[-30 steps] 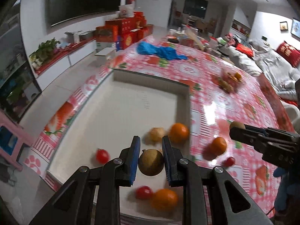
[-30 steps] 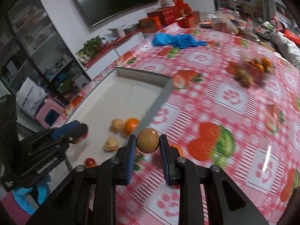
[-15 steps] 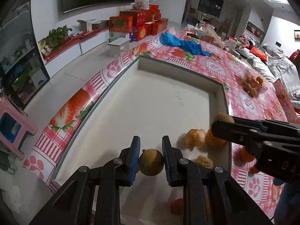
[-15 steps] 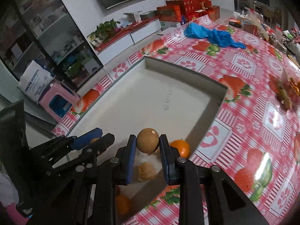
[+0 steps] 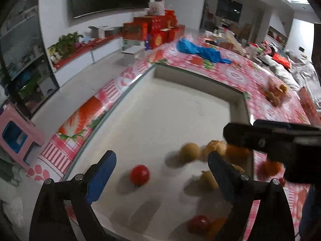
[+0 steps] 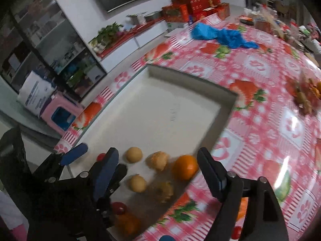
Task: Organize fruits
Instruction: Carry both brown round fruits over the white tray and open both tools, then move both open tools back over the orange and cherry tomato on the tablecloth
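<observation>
Both grippers hang over the near end of the shallow beige tray (image 6: pixel 164 108): left gripper (image 5: pixel 162 172) spread wide with nothing between its fingers, right gripper (image 6: pixel 158 166) likewise wide apart and holding nothing. In the tray's near end lie two round tan fruits (image 6: pixel 134 154) (image 6: pixel 137 183), two wrinkled brownish fruits (image 6: pixel 158 160) (image 6: pixel 164 190), an orange (image 6: pixel 185 167) against the tray's right wall, and small red tomatoes (image 5: pixel 139 174). Beyond the tray's far wall, a blue cloth (image 6: pixel 222 35) on the red strawberry-print tablecloth (image 6: pixel 270 108).
</observation>
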The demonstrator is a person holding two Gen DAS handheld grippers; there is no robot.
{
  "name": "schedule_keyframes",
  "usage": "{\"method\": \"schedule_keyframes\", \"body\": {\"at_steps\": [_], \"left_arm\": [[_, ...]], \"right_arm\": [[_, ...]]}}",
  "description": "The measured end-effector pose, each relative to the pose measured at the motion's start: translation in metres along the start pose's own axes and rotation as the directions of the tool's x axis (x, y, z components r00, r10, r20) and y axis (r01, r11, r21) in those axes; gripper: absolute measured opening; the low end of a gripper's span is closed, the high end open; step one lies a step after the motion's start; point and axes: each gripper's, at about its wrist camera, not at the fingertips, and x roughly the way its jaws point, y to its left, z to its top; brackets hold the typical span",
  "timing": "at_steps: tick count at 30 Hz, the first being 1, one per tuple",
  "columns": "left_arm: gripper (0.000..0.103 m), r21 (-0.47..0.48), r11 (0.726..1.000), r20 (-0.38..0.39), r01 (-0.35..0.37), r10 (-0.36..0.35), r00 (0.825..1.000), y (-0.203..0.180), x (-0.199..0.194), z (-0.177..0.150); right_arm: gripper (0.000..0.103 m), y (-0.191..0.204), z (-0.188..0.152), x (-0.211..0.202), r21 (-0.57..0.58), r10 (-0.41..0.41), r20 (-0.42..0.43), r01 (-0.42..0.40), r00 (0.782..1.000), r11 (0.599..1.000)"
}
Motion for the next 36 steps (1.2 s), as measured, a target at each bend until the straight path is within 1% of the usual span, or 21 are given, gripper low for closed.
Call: {"method": "schedule_keyframes", "body": {"at_steps": [1,4,5,6,7,11,13,17,18,20,22,24,26,28,30,31,32,34,36], "left_arm": [[0.093,0.007,1.0,-0.004,0.005,-0.005,1.0,-0.003,-0.002,0.0],[0.093,0.043,0.999,0.021,0.013,-0.014,1.0,-0.015,-0.012,-0.001],[0.093,0.059,0.998,0.027,0.019,-0.021,0.999,-0.021,-0.015,-0.001],[0.093,0.076,0.997,0.034,0.028,-0.03,0.999,-0.027,-0.019,-0.002],[0.093,0.092,0.995,0.038,0.036,-0.039,0.999,-0.034,-0.022,-0.004],[0.093,0.135,0.988,0.035,0.075,-0.08,0.996,-0.058,-0.029,-0.008],[0.093,0.153,0.984,0.032,0.091,-0.097,0.995,-0.07,-0.033,-0.01],[0.093,0.19,0.973,0.018,0.129,-0.135,0.991,-0.091,-0.041,-0.016],[0.093,0.205,0.969,0.014,0.139,-0.145,0.989,-0.098,-0.043,-0.019],[0.093,0.238,0.959,0.006,0.151,-0.157,0.988,-0.111,-0.047,-0.027],[0.093,0.288,0.943,-0.012,0.166,-0.17,0.985,-0.13,-0.047,-0.039],[0.093,0.334,0.927,-0.032,0.169,-0.168,0.985,-0.147,-0.046,-0.053],[0.093,0.361,0.916,-0.065,0.175,-0.162,0.985,-0.164,-0.039,-0.068],[0.093,0.366,0.914,-0.082,0.177,-0.157,0.984,-0.172,-0.033,-0.078],[0.093,0.365,0.918,-0.08,0.157,-0.137,0.987,-0.179,-0.026,-0.084],[0.093,0.362,0.92,-0.076,0.148,-0.13,0.989,-0.181,-0.022,-0.085],[0.093,0.358,0.923,-0.072,0.144,-0.126,0.989,-0.182,-0.02,-0.085],[0.093,0.351,0.927,-0.063,0.134,-0.12,0.991,-0.183,-0.014,-0.084],[0.093,0.351,0.928,-0.058,0.123,-0.109,0.992,-0.184,-0.009,-0.083]], "right_arm": [[0.09,-0.01,-0.001,-0.006,0.025,-0.011,0.01,0.01,1.0,1.0],[0.093,-0.04,-0.008,-0.025,0.098,-0.039,0.039,0.035,0.998,0.995],[0.095,-0.049,-0.011,-0.03,0.108,-0.061,0.043,0.057,0.997,0.993],[0.1,-0.056,-0.015,-0.035,0.113,-0.087,0.044,0.082,0.995,0.99],[0.103,-0.064,-0.021,-0.04,0.112,-0.118,0.041,0.112,0.992,0.987],[0.103,-0.083,-0.041,-0.045,0.095,-0.186,0.009,0.185,0.982,0.978],[0.103,-0.09,-0.055,-0.046,0.084,-0.229,0.002,0.228,0.973,0.97],[0.103,-0.112,-0.078,-0.056,0.123,-0.258,0.011,0.254,0.966,0.959],[0.103,-0.122,-0.084,-0.06,0.149,-0.276,0.013,0.271,0.961,0.951],[0.103,-0.141,-0.095,-0.068,0.196,-0.331,0.015,0.322,0.943,0.926],[0.103,-0.158,-0.105,-0.074,0.231,-0.379,0.005,0.367,0.925,0.901],[0.103,-0.172,-0.116,-0.079,0.263,-0.405,-0.006,0.392,0.914,0.881],[0.103,-0.183,-0.127,-0.084,0.286,-0.432,-0.012,0.418,0.902,0.862],[0.103,-0.192,-0.138,-0.087,0.294,-0.473,-0.008,0.454,0.881,0.841],[0.103,-0.197,-0.144,-0.085,0.301,-0.484,-0.007,0.464,0.875,0.834],[0.103,-0.201,-0.148,-0.083,0.31,-0.48,-0.011,0.459,0.877,0.833],[0.103,-0.2,-0.151,-0.084,0.302,-0.491,0.012,0.465,0.871,0.832],[0.103,-0.198,-0.154,-0.083,0.292,-0.507,0.026,0.478,0.862,0.828],[0.103,-0.197,-0.153,-0.082,0.301,-0.508,0.033,0.476,0.861,0.826]]}}
